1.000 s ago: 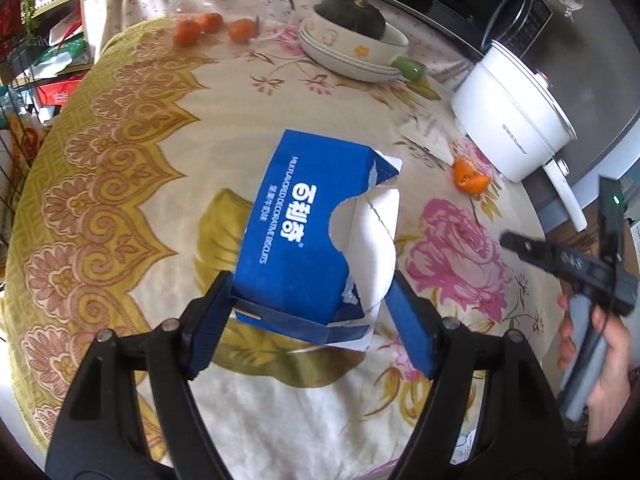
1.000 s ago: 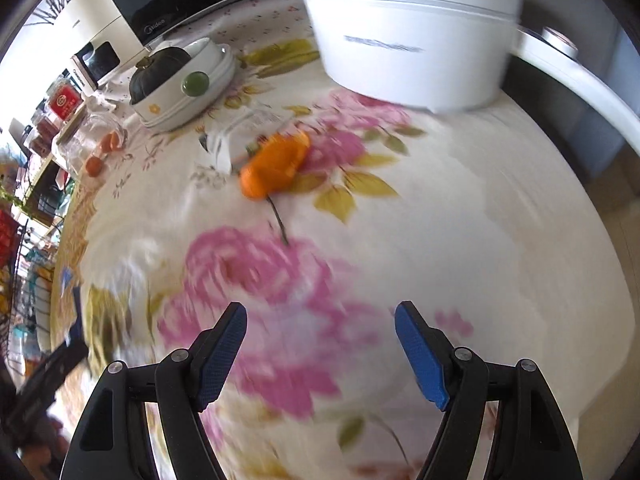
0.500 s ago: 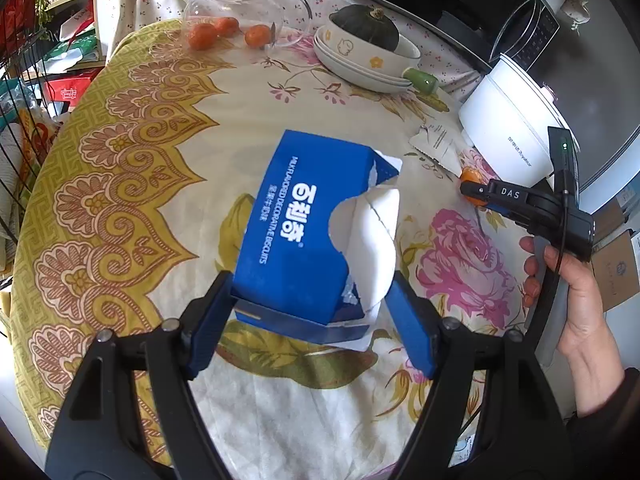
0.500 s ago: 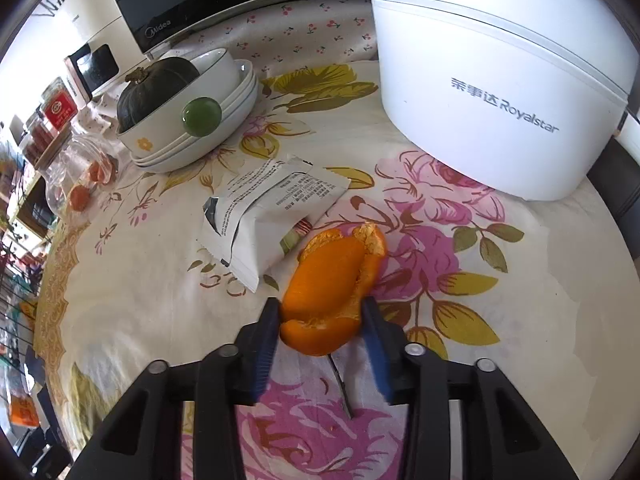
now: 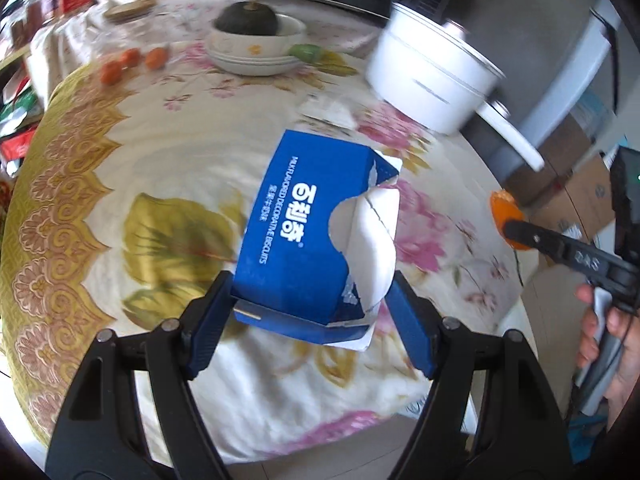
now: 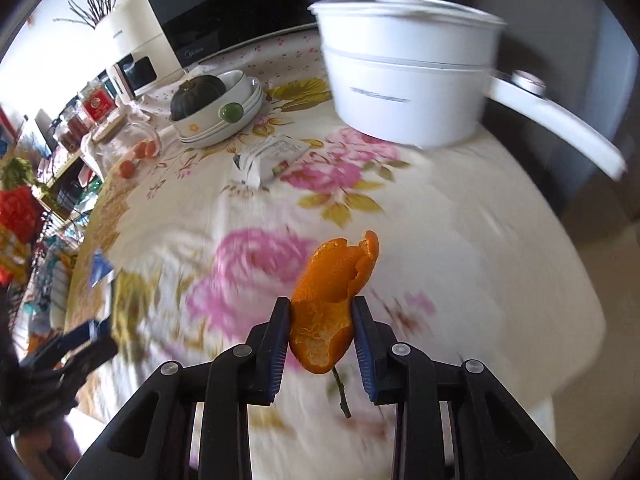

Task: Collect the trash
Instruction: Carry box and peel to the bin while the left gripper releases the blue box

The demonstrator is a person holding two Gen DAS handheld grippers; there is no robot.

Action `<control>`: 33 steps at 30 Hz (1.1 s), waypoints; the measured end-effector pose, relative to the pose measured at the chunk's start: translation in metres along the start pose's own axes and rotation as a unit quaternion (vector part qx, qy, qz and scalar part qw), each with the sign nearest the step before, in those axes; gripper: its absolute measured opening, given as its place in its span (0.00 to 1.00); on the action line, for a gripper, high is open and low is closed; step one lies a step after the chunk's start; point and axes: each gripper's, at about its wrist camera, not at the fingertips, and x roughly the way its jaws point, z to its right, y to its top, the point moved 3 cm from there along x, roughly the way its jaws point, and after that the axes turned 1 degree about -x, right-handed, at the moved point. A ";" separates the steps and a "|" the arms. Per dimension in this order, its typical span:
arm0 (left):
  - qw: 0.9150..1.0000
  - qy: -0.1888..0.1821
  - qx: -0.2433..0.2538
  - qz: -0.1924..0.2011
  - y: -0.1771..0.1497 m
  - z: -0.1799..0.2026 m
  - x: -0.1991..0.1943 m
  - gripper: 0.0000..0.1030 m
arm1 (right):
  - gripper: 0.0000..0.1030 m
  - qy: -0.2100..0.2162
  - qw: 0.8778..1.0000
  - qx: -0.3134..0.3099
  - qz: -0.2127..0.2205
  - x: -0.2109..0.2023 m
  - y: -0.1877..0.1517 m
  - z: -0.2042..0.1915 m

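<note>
My left gripper (image 5: 310, 320) is shut on a torn blue biscuit box (image 5: 308, 236) and holds it above the flowered tablecloth (image 5: 168, 184). My right gripper (image 6: 322, 340) is shut on an orange peel (image 6: 332, 292) with a thin stem hanging under it, lifted off the cloth. The peel (image 5: 506, 212) and the right gripper (image 5: 520, 230) also show at the right edge of the left wrist view. A white snack wrapper (image 6: 268, 158) lies on the cloth near the pot; it also shows in the left wrist view (image 5: 328, 110).
A white electric pot (image 6: 404, 92) with a long handle stands at the back right. Stacked bowls holding a dark squash (image 6: 200, 96) sit at the back. A glass jar (image 6: 124, 140) and small oranges (image 5: 132, 60) lie at the back left. Cardboard boxes (image 5: 572, 184) stand beyond the table edge.
My right gripper has lifted the orange peel off the cloth and drawn back from the pot and wrapper. My left gripper still holds the blue box; its view has swung right.
</note>
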 end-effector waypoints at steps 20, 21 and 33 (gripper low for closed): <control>0.976 -0.108 0.170 -0.076 -0.092 0.168 0.005 0.74 | 0.30 -0.065 0.986 0.139 -0.060 -0.095 -0.167 0.136; 0.975 -0.110 0.174 -0.080 -0.095 0.173 0.008 0.74 | 0.30 -0.062 0.986 0.145 -0.059 -0.096 -0.168 0.139; 0.965 -0.122 0.209 -0.103 -0.111 0.208 0.031 0.75 | 0.31 -0.065 0.983 0.160 -0.060 -0.096 -0.170 0.150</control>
